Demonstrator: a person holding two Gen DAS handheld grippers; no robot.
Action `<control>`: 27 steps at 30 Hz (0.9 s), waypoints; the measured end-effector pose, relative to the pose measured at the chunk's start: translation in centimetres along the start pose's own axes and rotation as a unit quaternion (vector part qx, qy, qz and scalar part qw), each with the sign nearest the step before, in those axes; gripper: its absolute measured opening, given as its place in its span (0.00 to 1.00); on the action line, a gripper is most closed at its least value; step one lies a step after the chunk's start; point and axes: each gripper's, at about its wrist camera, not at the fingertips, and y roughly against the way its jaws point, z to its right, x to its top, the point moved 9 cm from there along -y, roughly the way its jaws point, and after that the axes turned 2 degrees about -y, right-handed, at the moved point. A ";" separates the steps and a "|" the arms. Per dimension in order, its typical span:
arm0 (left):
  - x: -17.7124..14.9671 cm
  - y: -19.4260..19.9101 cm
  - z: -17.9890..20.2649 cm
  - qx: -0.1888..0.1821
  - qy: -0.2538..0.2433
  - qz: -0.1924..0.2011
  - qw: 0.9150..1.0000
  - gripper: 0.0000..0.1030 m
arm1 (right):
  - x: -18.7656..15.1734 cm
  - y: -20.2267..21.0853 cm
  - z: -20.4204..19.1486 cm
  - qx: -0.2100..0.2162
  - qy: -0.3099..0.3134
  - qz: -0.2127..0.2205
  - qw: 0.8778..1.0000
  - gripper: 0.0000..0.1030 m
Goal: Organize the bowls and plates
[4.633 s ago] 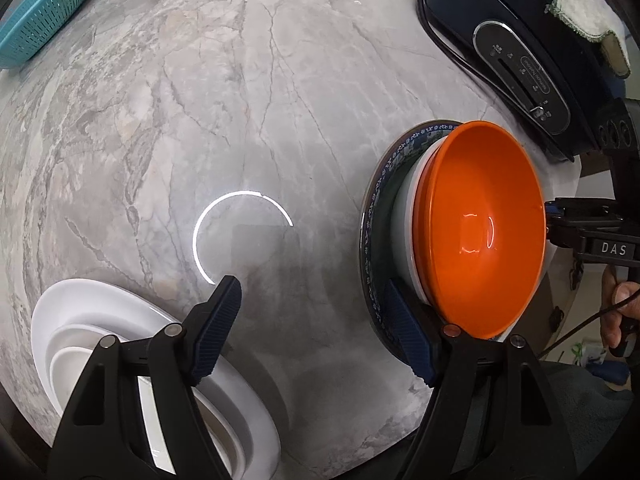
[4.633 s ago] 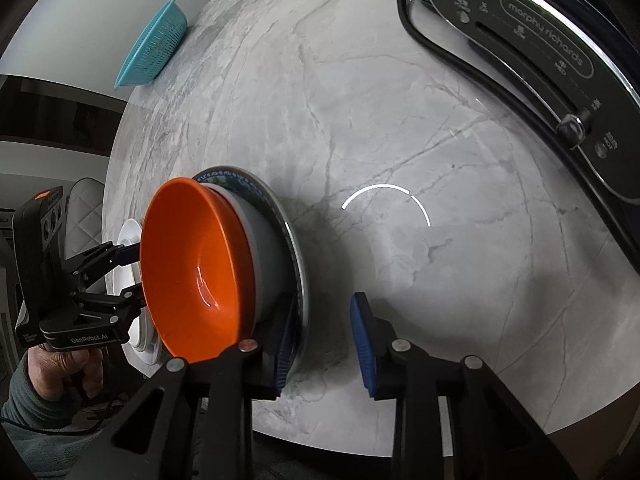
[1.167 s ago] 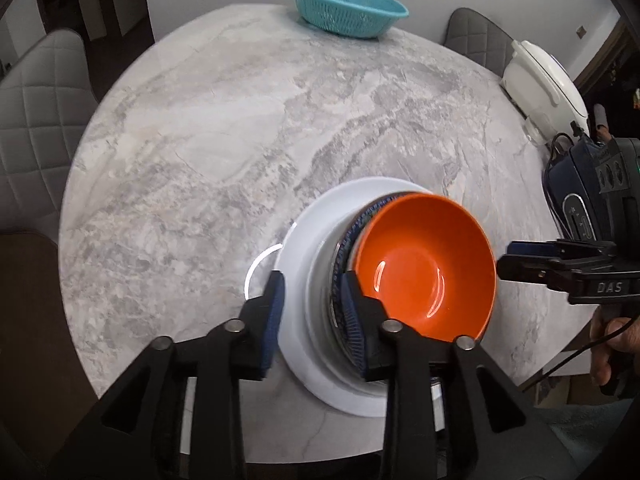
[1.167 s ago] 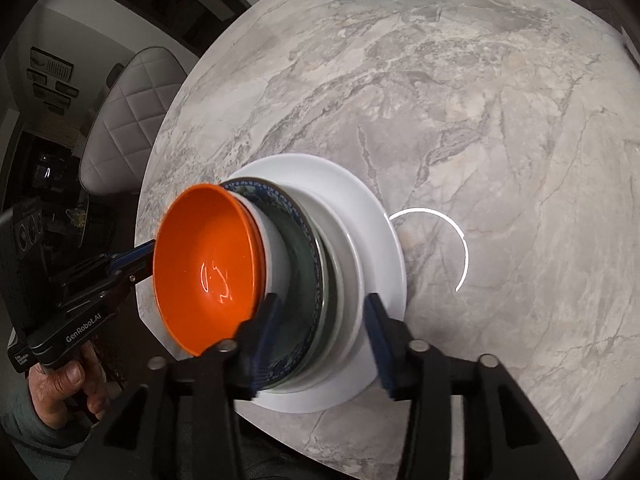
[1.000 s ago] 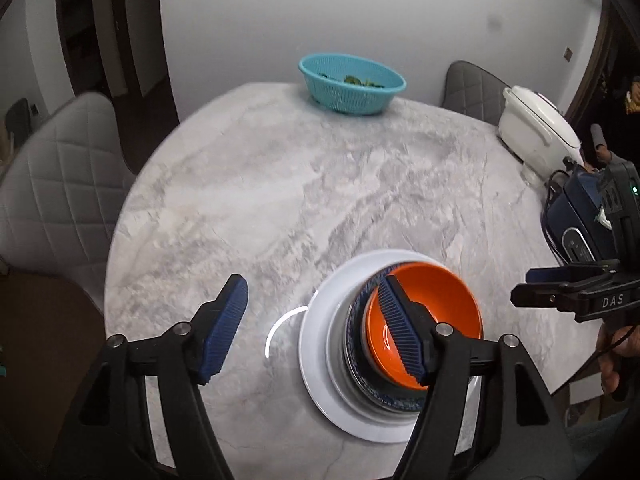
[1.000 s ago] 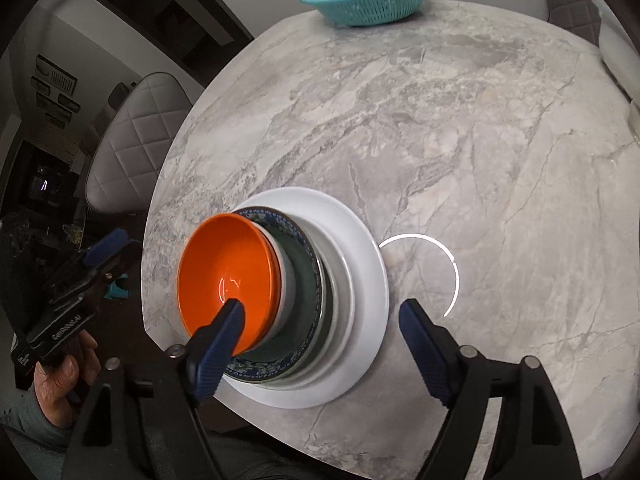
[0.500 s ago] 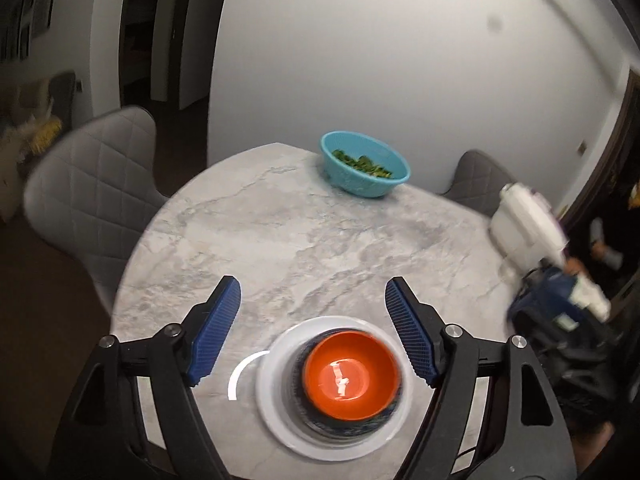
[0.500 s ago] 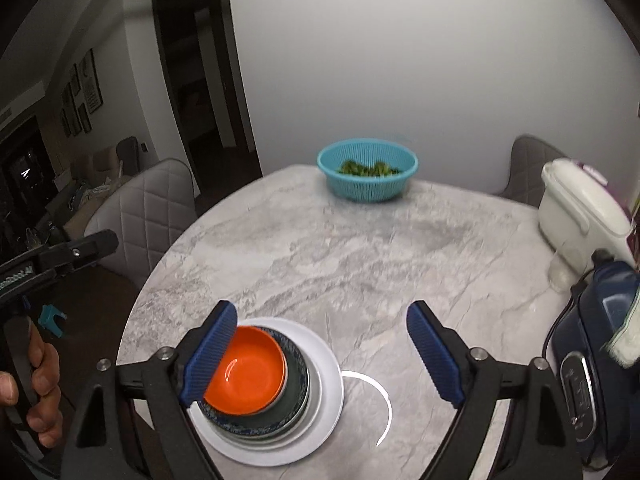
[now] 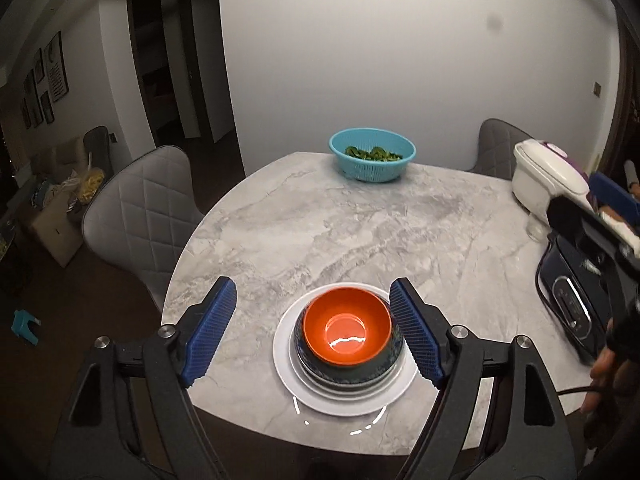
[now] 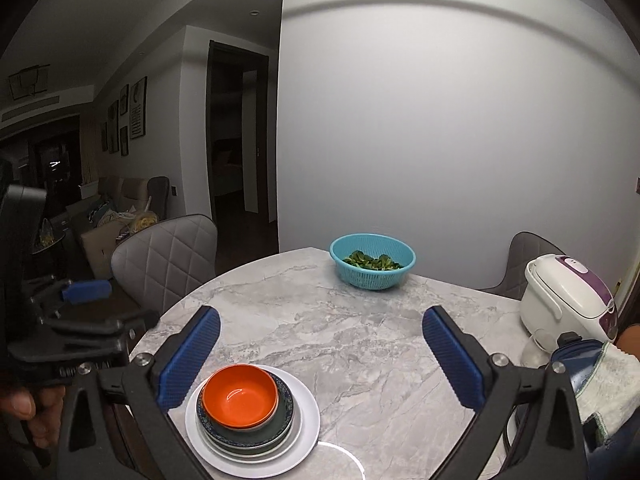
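Both tools [image 9: 312, 332] [image 10: 320, 360], just widened and empty, hover above the upright orange bowl [image 9: 346, 325] stacked on plates [image 9: 340, 394].

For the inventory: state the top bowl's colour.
Orange top bowl; clearest in the left wrist view.

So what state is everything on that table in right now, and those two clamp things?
Orange bowl: upright, empty, top of the stack.
Dark patterned plate: under the bowls, stacked.
White plate: bottom of the stack, flat on the table.
Teal basket: upright, holding greens.
White cooker: lid shut.
Left hand-held gripper: open, holding nothing.
Right hand-held gripper: open, holding nothing.
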 end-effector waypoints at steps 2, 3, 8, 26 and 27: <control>-1.5 -0.3 1.1 0.005 -0.011 -0.031 0.999 0.76 | 0.0 0.1 0.1 -0.002 -0.006 -0.011 1.000 1.00; -2.1 -0.6 1.1 0.013 -0.009 -0.047 0.999 0.76 | -0.4 -0.1 0.4 -0.014 -0.006 -0.028 0.999 1.00; -3.7 -1.6 -0.4 0.024 0.034 -0.086 0.995 0.76 | -3.2 -1.3 2.3 -0.045 -0.069 -0.114 0.990 1.00; -4.0 -5.7 -3.9 -0.032 0.070 -0.131 0.988 1.00 | -7.2 -2.8 -0.4 -0.082 -0.094 -0.201 0.972 1.00; -4.0 -5.7 -4.0 -0.031 0.067 -0.131 0.989 1.00 | -7.3 -2.8 -0.5 -0.083 -0.095 -0.202 0.971 1.00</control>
